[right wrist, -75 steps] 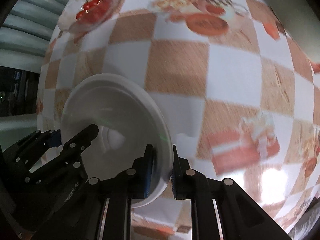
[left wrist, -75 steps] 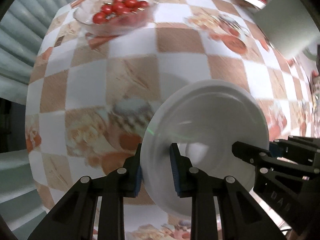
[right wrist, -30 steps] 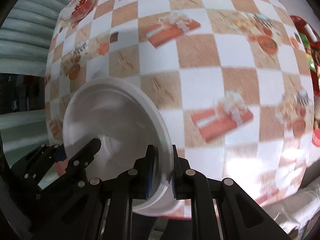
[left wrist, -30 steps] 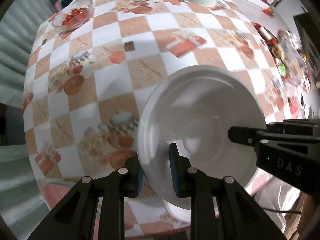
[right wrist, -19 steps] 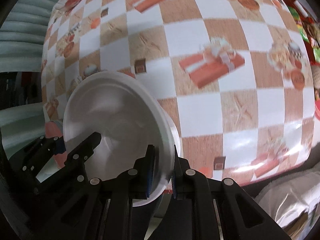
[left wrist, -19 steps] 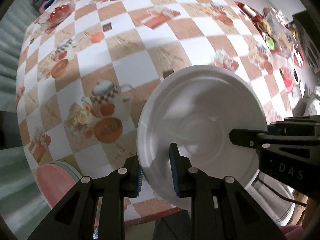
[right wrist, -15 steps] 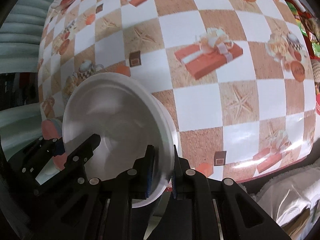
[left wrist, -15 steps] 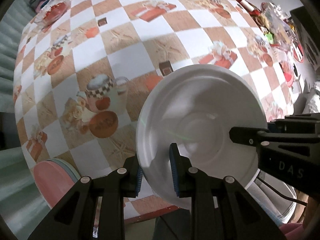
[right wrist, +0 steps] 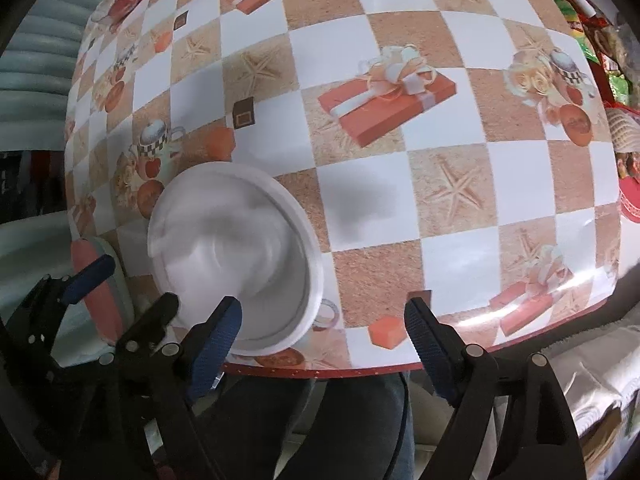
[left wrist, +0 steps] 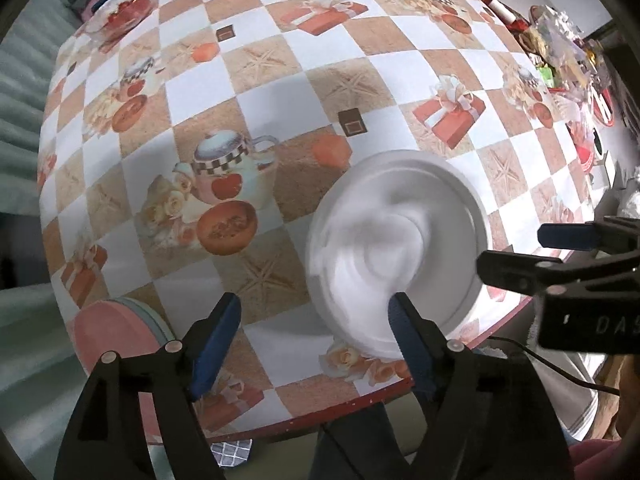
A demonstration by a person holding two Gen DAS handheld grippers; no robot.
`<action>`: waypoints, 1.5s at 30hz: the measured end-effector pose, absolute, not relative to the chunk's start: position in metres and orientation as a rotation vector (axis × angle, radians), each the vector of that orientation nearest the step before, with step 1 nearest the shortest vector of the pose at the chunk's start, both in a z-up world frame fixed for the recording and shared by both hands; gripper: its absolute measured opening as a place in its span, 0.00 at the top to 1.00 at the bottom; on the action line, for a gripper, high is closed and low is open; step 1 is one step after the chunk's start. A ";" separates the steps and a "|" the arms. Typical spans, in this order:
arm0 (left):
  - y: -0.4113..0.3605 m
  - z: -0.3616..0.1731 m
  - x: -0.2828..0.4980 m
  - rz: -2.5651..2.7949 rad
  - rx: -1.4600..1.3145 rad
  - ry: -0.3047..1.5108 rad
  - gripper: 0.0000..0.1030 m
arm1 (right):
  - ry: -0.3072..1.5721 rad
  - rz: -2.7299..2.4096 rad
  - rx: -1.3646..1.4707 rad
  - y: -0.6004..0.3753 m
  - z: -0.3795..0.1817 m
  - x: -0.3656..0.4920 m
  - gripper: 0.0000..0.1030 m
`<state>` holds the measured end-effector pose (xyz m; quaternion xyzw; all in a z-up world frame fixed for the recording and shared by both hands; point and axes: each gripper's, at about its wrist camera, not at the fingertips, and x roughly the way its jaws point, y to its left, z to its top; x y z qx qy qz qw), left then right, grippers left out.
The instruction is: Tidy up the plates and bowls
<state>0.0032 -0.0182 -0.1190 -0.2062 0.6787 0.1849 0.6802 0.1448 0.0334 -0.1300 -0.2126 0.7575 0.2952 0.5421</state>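
white plate (left wrist: 400, 256) motion-blurred, pink plate (left wrist: 112, 344) partly hidden

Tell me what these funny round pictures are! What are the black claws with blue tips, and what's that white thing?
The claws are grabbing tools. A person holds one hand-held gripper in each hand, and each carries a small camera looking along its two fingers. The lens bends the view, so the flat table looks round.

One picture is from the left hand-held gripper, the other from the right hand-held gripper. Each also sees the other one at its side.

The white thing is a bowl, blurry, near the table's edge. Both pairs of fingers are spread open, so nothing is being held.

The teapots, presents and starfish are only printed on the tablecloth. The real things are a pink plate on a pale one at the near edge, and a glass bowl with something red far away.
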 end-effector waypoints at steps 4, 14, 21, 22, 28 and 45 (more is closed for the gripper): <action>-0.013 -0.120 -0.004 0.413 -0.506 1.540 0.23 | 1.814 0.666 -0.506 0.026 -0.131 0.145 0.18; -0.015 -0.121 -0.013 0.415 -0.487 1.590 0.23 | 1.852 0.595 -0.561 0.012 -0.138 0.126 0.18; -0.011 -0.122 -0.017 0.415 -0.505 1.593 0.23 | 1.833 0.601 -0.559 0.013 -0.133 0.126 0.18; -0.011 -0.123 -0.017 0.416 -0.509 1.592 0.23 | 1.832 0.600 -0.559 0.013 -0.132 0.126 0.18; -0.009 -0.125 -0.022 0.415 -0.522 1.589 0.23 | 1.833 0.593 -0.565 0.009 -0.134 0.120 0.18; -0.008 -0.138 -0.022 0.412 -0.533 1.614 0.23 | 1.845 0.579 -0.555 0.004 -0.143 0.115 0.18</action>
